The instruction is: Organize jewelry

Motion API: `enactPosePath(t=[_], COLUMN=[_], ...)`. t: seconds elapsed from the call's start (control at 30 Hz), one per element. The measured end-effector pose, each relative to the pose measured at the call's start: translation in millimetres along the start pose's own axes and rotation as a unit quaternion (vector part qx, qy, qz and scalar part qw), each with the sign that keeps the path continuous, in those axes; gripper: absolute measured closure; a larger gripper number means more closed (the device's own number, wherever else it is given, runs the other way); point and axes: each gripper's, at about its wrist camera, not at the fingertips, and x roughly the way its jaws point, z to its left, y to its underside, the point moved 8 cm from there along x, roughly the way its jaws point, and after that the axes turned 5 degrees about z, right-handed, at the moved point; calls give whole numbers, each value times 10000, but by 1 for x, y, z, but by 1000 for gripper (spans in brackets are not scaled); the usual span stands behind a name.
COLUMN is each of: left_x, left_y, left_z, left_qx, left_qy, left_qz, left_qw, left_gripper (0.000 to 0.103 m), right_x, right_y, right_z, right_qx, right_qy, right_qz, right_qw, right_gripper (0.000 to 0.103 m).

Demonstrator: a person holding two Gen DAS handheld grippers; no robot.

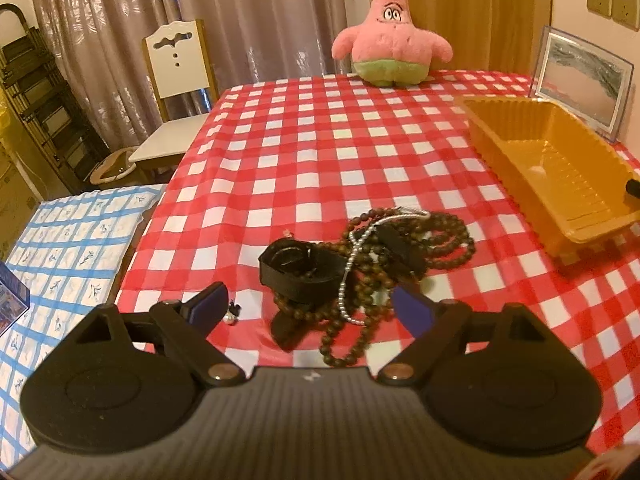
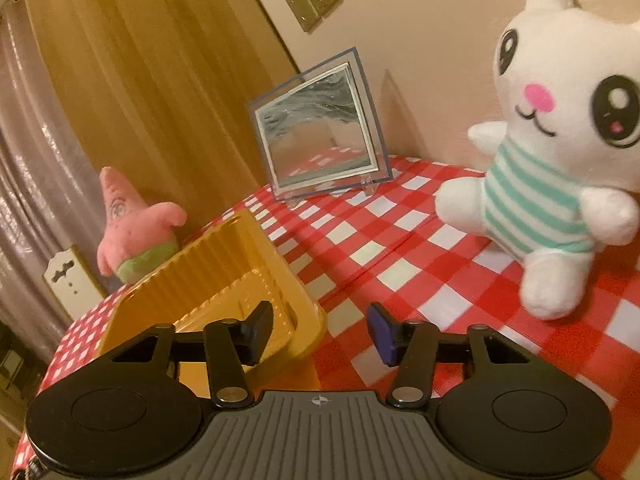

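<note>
Left-wrist view, left to right. A blue-and-white checked cloth (image 1: 68,248) covers a lower surface beside the table; a white chair (image 1: 176,80) stands behind it before the curtains. The red-and-white checked tablecloth (image 1: 320,140) fills the centre. The left gripper (image 1: 310,308) hangs above the cloth with its jaws spread wide and nothing between its pads. Just beyond its fingertips lies the jewelry, in one tangled heap: a black strap (image 1: 304,268) curled on the left, a brown bead necklace (image 1: 404,256) looped over and around it, and a silver bead chain (image 1: 352,276) threaded through both. A small silver trinket (image 1: 231,316) lies apart, close to the left finger. A pink starfish plush (image 1: 390,36) sits at the far edge. At right stands a yellow ribbed tray (image 1: 560,176), with a framed sand picture (image 1: 580,80) behind it.

Right-wrist view, left to right. The right gripper (image 2: 320,332) is about half open and holds nothing; the tray's near corner lies between its fingers without touching the pads. A white cat plush (image 2: 556,160) sits at right.
</note>
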Motion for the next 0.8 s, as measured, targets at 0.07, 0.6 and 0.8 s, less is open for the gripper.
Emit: enactPosePath(t=[0.07, 0.6, 0.8], left_x=[6, 21, 21], left_y=[0, 12, 25], left_z=[3, 28, 34], left_qx=[38, 188, 205], left_qy=[4, 49, 74], left_qz=[34, 189, 253], left_qw=[10000, 9996, 9994], left_gripper=[17, 21, 31], right_x=[8, 2, -31], right_y=[0, 7, 18], right_z=[1, 23, 47], right_qx=[38, -357, -817], right_qy=[43, 43, 184], right_qz=[-8, -88, -116], right_qw=[10000, 9993, 9964], right_gripper=[61, 91, 97])
